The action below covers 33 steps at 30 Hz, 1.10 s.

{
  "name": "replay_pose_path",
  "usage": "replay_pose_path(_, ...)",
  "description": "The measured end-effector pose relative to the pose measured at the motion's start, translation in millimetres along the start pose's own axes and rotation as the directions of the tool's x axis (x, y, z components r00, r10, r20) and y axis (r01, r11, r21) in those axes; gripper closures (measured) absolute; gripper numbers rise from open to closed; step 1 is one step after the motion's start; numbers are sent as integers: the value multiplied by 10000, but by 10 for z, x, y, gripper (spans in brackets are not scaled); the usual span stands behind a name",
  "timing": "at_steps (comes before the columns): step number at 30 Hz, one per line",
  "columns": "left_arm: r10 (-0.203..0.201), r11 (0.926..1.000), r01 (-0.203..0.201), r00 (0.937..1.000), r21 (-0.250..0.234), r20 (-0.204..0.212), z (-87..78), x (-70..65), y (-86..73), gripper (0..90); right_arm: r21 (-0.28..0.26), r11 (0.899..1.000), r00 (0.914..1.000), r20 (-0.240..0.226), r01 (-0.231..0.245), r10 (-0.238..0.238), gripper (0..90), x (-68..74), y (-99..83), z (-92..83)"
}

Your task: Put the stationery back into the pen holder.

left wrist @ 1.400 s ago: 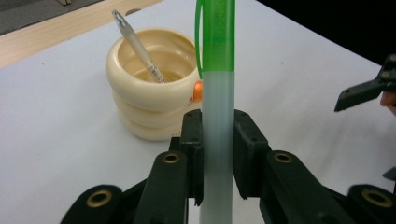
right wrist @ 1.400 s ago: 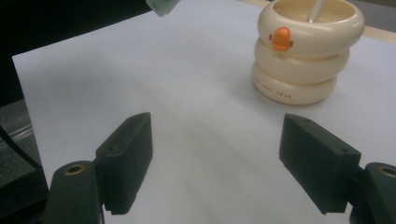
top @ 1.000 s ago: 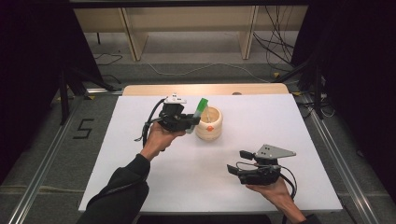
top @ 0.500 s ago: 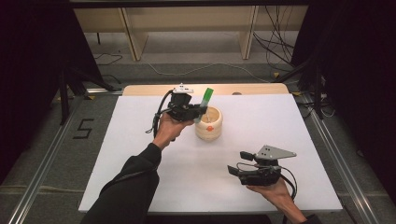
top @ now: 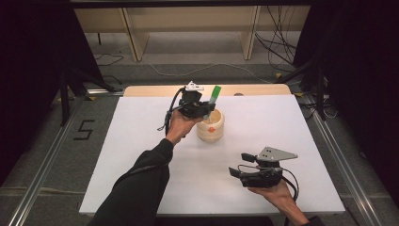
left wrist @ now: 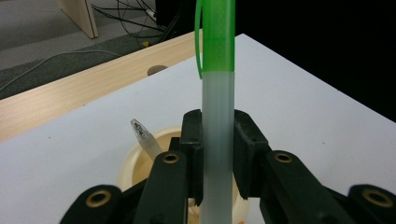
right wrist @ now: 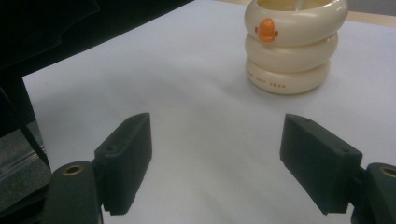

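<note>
**Getting the green-capped pen into the cup**

The left gripper (top: pixel 203 109) is pinching a pen (left wrist: pixel 216 116) — frosted barrel between the pads, green cap pointing up and away — and is holding it right over the cream cup (top: pixel 210 126) near the far middle of the white table (top: pixel 141 155). From the left gripper view the cup's mouth is sitting just below and behind the jaws, and another clear pen (left wrist: pixel 145 140) is already leaning inside it, toward the rim.

The right gripper (top: pixel 247 170) is resting low at the near right, jaws spread wide with nothing between them, well apart from the cup; in its own view the cup (right wrist: pixel 290 44) is showing three stacked rings and a small orange mark.

To do this step well, I'd say the person is needing to line the barrel's lower end up over the open part of the mouth, away from the leaning pen, and tip it closer to upright before lowering. The grip is sitting fairly low on the barrel, so little is sticking out below — the jaws may meet the rim first. Letting go only once the tip is inside the rim looks wise; a slanted drop could knock the light cup or bounce out. The idle right gripper could be steadying the cup's side if it starts sliding.
</note>
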<state>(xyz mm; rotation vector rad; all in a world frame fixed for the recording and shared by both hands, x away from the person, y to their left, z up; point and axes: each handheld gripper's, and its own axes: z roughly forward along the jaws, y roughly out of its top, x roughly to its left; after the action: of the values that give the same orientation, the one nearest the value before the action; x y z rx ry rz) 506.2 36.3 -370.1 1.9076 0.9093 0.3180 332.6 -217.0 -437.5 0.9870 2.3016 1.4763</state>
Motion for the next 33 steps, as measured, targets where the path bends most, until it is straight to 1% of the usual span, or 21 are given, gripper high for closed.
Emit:
replay_pose_path(3,-63,10000,63,10000,5,-66,43,12,-3,760,27,10000,10000,8,20,-20,261,0,0,-4)
replay_pose_path(6,-228,9997,228,9997,-10,-89,87,20,-22,760,55,10000,10000,42,17,-17,262,-2,-1,-2)
replay_pose_path(7,-171,9998,172,9998,38,-111,103,26,-30,760,63,10000,10000,59,17,-18,262,-1,-1,-2)
replay_pose_path(9,-271,9996,271,9995,13,-155,136,22,-49,760,44,10000,10000,12,17,-17,262,0,-2,3)
replay_pose_path(10,-303,9995,303,9995,78,-114,145,23,-55,760,38,10000,10000,4,28,-28,262,0,-3,5)
replay_pose_path(11,-386,9993,386,9992,8,-91,160,21,-64,760,48,10000,10000,2,35,-35,262,1,-3,5)
replay_pose_path(13,-477,9988,477,9988,50,-73,184,18,-78,759,36,10000,10000,-14,52,-52,262,0,-3,6)
replay_pose_path(14,-386,9992,388,9991,100,-151,198,20,-85,759,54,10000,10000,-6,22,-22,263,2,-3,6)
replay_pose_path(17,-507,9986,510,9985,149,-189,230,24,-99,759,95,10000,10000,2,-1,1,263,4,-4,6)
replay_pose_path(19,-378,9991,383,9989,185,-264,241,26,-109,757,54,10000,10000,-30,47,-47,263,0,-3,6)
replay_pose_path(20,-457,9988,461,9986,169,-276,250,21,-115,757,31,10000,10000,-44,8,-8,263,1,-4,6)
replay_pose_path(23,-437,9989,444,9984,173,-371,246,11,-124,752,45,10000,10000,-68,21,-21,264,-3,-5,3)
replay_pose_path(24,-485,9987,490,9981,118,-378,241,4,-123,730,45,10000,10000,-74,17,-16,264,-3,-4,4)
replay_pose_path(25,-530,9985,536,9975,120,-471,241,-4,-120,682,43,10000,10000,-76,19,-19,265,-3,-4,4)
replay_pose_path(26,-544,9982,558,9969,229,-574,243,-12,-114,613,55,10000,10000,-76,0,0,265,-3,-4,4)
replay_pose_path(27,-444,9979,475,9967,441,-676,238,-19,-105,521,57,10000,10000,-73,4,-3,265,-3,-4,3)
replay_pose_path(28,-420,9980,454,9962,432,-763,227,-33,-98,449,46,10000,10000,-74,37,-37,265,-5,-3,1)
replay_pose_path(29,-399,9980,436,9963,465,-767,202,-45,-89,408,47,10000,10000,-45,36,-35,265,-5,-1,-2)
replay_pose_path(30,-491,9980,517,9963,361,-701,183,-58,-81,363,10,10000,10000,-34,24,-24,265,-8,0,-3)
replay_pose_path(31,-464,9980,490,9969,407,-633,153,-67,-68,325,-18,10000,10000,-51,18,-18,265,-12,0,-3)
replay_pose_path(33,-358,9980,390,9972,490,-659,102,-84,-53,291,-58,10000,10000,-51,32,-32,265,-16,-2,0)
